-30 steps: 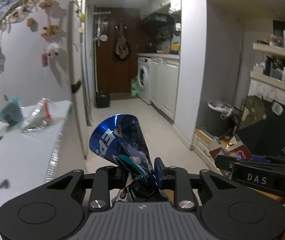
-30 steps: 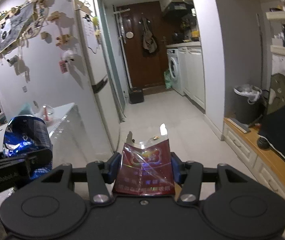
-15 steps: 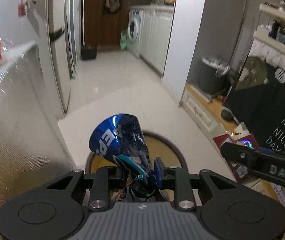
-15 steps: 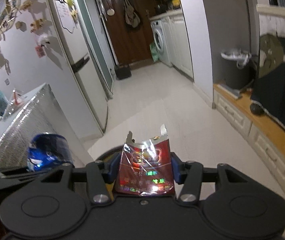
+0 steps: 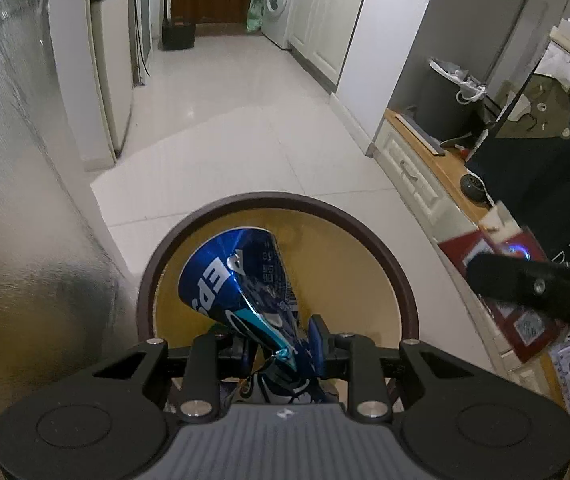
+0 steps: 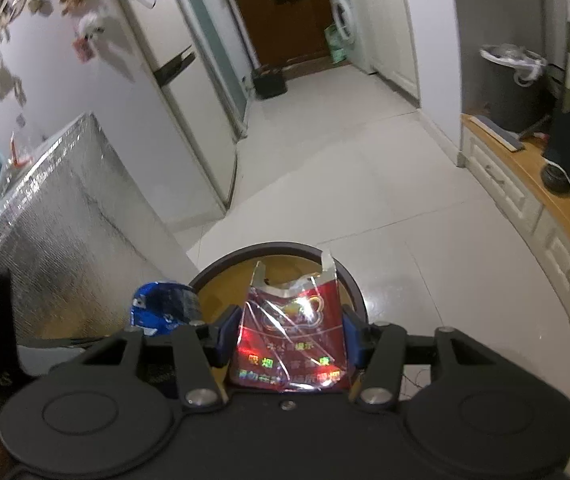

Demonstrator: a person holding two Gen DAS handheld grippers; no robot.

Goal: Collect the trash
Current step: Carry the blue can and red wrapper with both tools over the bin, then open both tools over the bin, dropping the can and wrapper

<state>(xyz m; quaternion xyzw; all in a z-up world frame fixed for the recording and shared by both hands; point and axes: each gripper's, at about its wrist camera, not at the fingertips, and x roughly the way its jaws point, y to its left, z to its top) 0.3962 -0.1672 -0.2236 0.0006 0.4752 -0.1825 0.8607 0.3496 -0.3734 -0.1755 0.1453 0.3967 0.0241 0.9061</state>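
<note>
Your left gripper (image 5: pixel 281 346) is clamped on a crushed blue can (image 5: pixel 241 280), pinched at its flattened end, the round end tilting toward 11 o'clock over the open round bin (image 5: pixel 369 236) with its brown rim and yellow inside. Your right gripper (image 6: pixel 291 332) grips a red cigarette pack (image 6: pixel 291 336) upright between its blue pads, torn foil top pointing to 12 o'clock above the same bin. In the left wrist view, the pack sits at 3 o'clock; in the right wrist view, the can sits at 9 o'clock. The foil-covered table (image 6: pixel 65 216) stands at 9 o'clock.
</note>
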